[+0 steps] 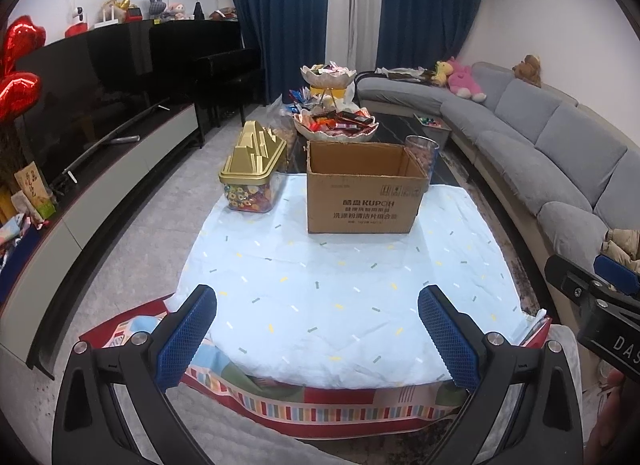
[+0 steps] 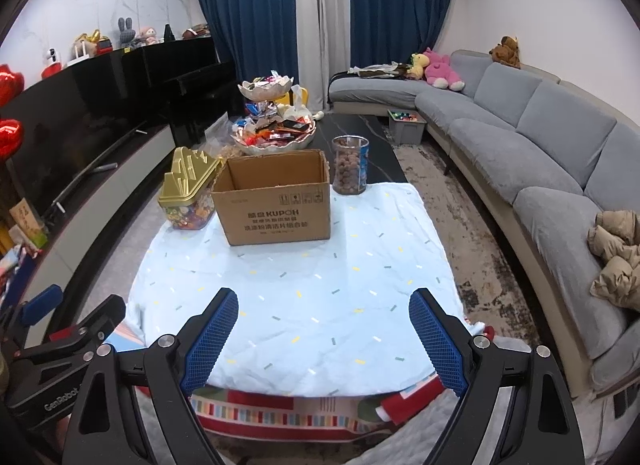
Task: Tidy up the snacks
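A: Snacks, then: where are they? The biggest thing on the light blue cloth [image 2: 296, 289] is the cardboard box [image 2: 276, 201], open at the top and standing near the far edge of the cloth. I cannot see whether anything lies in it.

B: Most of the loose snacks sit behind it, heaped in the tiered snack dish [image 2: 276, 137] on the dark table [image 2: 372, 153]. Left of the box, just beside it, is the clear candy tub with a gold lid [image 2: 188, 193]. To the right and a little behind stands the clear jar of round brown snacks [image 2: 350, 165].

A: Which step is this?

B: I'd say the very start. Nothing is held. The left gripper [image 1: 316, 337] has its blue pads wide apart over the near edge of the cloth, and the right gripper [image 2: 322, 339] likewise, with only cloth between them.

A: So the next move?

B: Probably a reach forward across the bare cloth to one container, the jar for the right hand or the tub for the left.

A: Anything in the way?

B: The box itself blocks a straight path to the dish, so a hand would have to go over or around it. The two grippers are also close side by side, each showing at the edge of the other's view. The grey sofa [image 2: 540, 153] is well clear on the right.
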The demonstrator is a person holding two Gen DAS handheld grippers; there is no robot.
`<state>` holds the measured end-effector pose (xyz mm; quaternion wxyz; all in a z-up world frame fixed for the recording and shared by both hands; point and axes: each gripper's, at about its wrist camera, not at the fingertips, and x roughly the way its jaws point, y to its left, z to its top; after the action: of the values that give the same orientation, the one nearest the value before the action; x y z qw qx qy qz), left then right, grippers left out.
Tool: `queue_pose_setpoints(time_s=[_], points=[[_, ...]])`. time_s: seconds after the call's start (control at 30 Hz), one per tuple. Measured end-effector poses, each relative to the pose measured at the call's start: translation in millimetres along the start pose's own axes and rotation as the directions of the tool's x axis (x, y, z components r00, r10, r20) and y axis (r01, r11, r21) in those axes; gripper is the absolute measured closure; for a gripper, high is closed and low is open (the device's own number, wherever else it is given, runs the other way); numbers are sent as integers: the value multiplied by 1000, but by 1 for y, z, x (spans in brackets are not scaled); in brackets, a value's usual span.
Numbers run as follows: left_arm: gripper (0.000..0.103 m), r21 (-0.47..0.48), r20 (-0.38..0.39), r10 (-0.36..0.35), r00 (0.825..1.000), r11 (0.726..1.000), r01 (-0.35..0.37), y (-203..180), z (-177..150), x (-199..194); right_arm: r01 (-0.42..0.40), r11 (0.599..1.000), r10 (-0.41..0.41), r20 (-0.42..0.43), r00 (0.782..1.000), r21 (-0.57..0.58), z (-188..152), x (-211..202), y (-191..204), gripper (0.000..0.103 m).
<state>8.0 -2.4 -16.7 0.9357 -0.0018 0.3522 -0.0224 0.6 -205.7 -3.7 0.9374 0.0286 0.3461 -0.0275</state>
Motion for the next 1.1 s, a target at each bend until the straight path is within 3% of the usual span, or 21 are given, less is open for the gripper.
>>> queue_pose_setpoints(time_s=[1.1], points=[[0, 8, 0, -5, 1000, 1000, 5, -1, -3, 0, -1, 1000, 1, 21, 1000, 4, 1, -9, -1, 15]])
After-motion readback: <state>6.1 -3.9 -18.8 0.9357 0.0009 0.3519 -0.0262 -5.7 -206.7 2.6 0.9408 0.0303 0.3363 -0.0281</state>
